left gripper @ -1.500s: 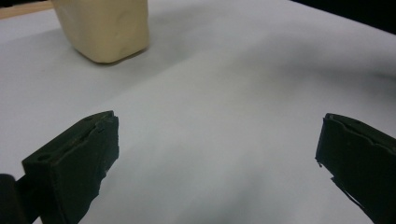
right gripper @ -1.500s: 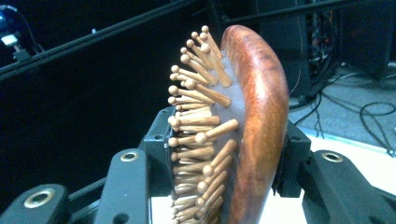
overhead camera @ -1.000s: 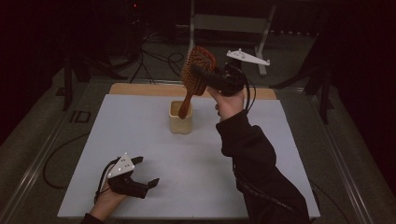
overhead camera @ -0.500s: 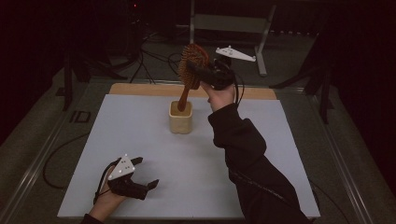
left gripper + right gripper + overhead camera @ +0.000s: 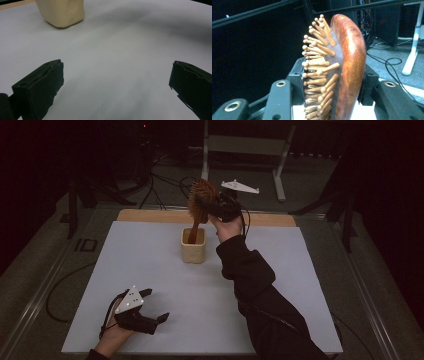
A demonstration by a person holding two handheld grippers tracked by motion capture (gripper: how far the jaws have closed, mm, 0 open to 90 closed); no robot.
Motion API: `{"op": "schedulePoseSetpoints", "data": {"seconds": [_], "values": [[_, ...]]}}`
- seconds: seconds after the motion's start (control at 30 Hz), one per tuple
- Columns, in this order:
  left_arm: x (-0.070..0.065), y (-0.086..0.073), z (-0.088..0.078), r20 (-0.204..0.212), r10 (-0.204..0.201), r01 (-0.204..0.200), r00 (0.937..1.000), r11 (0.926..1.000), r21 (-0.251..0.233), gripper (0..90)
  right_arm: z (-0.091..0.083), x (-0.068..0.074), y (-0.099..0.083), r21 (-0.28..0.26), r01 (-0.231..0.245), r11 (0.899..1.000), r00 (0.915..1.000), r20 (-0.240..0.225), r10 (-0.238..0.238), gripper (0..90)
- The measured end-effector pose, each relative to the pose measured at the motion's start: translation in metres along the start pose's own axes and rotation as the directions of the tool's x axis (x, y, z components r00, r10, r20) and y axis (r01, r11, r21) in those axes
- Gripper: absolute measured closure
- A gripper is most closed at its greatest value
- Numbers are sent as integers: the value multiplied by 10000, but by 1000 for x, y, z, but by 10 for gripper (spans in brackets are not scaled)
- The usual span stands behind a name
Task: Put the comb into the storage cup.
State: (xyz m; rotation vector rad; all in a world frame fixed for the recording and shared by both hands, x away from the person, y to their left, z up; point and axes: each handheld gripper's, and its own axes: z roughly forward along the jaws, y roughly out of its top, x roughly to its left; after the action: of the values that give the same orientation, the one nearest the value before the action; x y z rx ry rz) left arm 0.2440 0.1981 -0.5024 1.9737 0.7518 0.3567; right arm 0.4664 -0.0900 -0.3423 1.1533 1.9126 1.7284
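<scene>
My right gripper (image 5: pixel 209 204) is shut on the head of a wooden hairbrush (image 5: pixel 199 200), held above the far middle of the white table board (image 5: pixel 150 270). The brush tilts, and its handle end reaches down into the mouth of a cream cup (image 5: pixel 193 251). In the right gripper view, the brush (image 5: pixel 349 70) stands edge-on between the jaws, its wooden pins pointing left. My left gripper (image 5: pixel 157 306) rests open on the board at the near left, nothing between its jaws. In the left gripper view, the left gripper (image 5: pixel 116 85) faces bare board, with the cup (image 5: pixel 61 11) at the top left.
The person's dark sleeve (image 5: pixel 260 295) crosses the right half of the board. A wooden strip (image 5: pixel 150 216) runs along the far edge. Behind it are floor cables (image 5: pixel 165 180) and a metal stand (image 5: pixel 245 145). The board's left half around the left hand is bare.
My right hand has moved left and down with the brush, and the handle end now sits lower in the cup. The left gripper has stayed in place.
</scene>
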Motion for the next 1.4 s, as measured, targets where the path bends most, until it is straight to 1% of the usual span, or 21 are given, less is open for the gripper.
{"op": "schedulePoseSetpoints", "data": {"seconds": [0.1, 0.33, 0.47, 0.57, 0.63, 0.67, 0.73, 0.8, 0.9, 1.0, 1.13, 1.2, 1.27, 1.3, 1.33, 1.37, 1.4], "values": [[0, 0, 0, 14, 58, -58, 10000, 10000, 44, 0, 4, -1, -5, 139, -55, 9999, 10000, -48, 56, 516], [1, -1, -1, -47, 27, -27, 10000, 10000, -11, 0, 14, -3, -21, 437, -156, 9989, 9999, -44, 158, 514], [1, -1, -1, -24, 31, -31, 10000, 10000, -4, 0, 16, -4, -26, 535, -211, 9983, 9998, -63, 214, 514], [1, -2, -1, -43, 56, -56, 10000, 10000, 0, 0, 18, -6, -32, 628, -407, 9972, 9989, -187, 420, 514], [1, -2, 0, -44, 85, -84, 10000, 10000, 50, 0, 19, -7, -36, 734, -399, 9965, 9988, -261, 419, 513], [1, -2, 0, -51, 69, -69, 10000, 10000, 25, 0, 21, -6, -39, 853, -263, 9960, 9994, -192, 281, 512], [1, -1, -1, -30, 53, -53, 10000, 10000, -8, 0, 21, -6, -41, 878, -267, 9958, 9995, -168, 283, 512], [1, -2, -1, -34, 77, -77, 10000, 10000, 25, 0, 23, -9, -47, 1013, -334, 9943, 9993, -141, 350, 512], [1, -2, -1, -22, 37, -37, 10000, 10000, -37, 0, 24, -11, -50, 1056, -341, 9938, 9993, -105, 354, 510], [1, -2, 0, -16, 68, -68, 10000, 10000, -1, 0, 22, -15, -53, 1009, -556, 9933, 9982, -158, 574, 503], [0, -2, -1, 4, 90, -90, 10000, 10000, -36, 0, 21, -21, -54, 1093, -879, 9901, 9961, -30, 887, 461], [1, -1, 0, 9, 90, -90, 10000, 10000, -6, 0, 21, -24, -55, 1118, -943, 9892, 9955, 91, 939, 438], [1, -1, -1, 4, 36, -36, 10000, 10000, -44, 0, 19, -29, -55, 1165, -1108, 9870, 9938, 45, 1110, 424], [1, -1, 0, -9, 64, -64, 10000, 10000, -46, 0, 18, -31, -55, 1161, -1113, 9870, 9938, 83, 1110, 404], [0, -1, 0, 2, 90, -90, 10000, 10000, -18, 0, 16, -34, -54, 1192, -999, 9878, 9950, 108, 993, 328], [0, -1, 0, 23, 90, -90, 10000, 10000, 6, 0, 16, -34, -54, 1192, -999, 9878, 9950, 108, 993, 328], [1, -1, 0, 19, 76, -76, 10000, 10000, 6, 0, 16, -35, -53, 1192, -964, 9882, 9953, 137, 954, 284]]}}
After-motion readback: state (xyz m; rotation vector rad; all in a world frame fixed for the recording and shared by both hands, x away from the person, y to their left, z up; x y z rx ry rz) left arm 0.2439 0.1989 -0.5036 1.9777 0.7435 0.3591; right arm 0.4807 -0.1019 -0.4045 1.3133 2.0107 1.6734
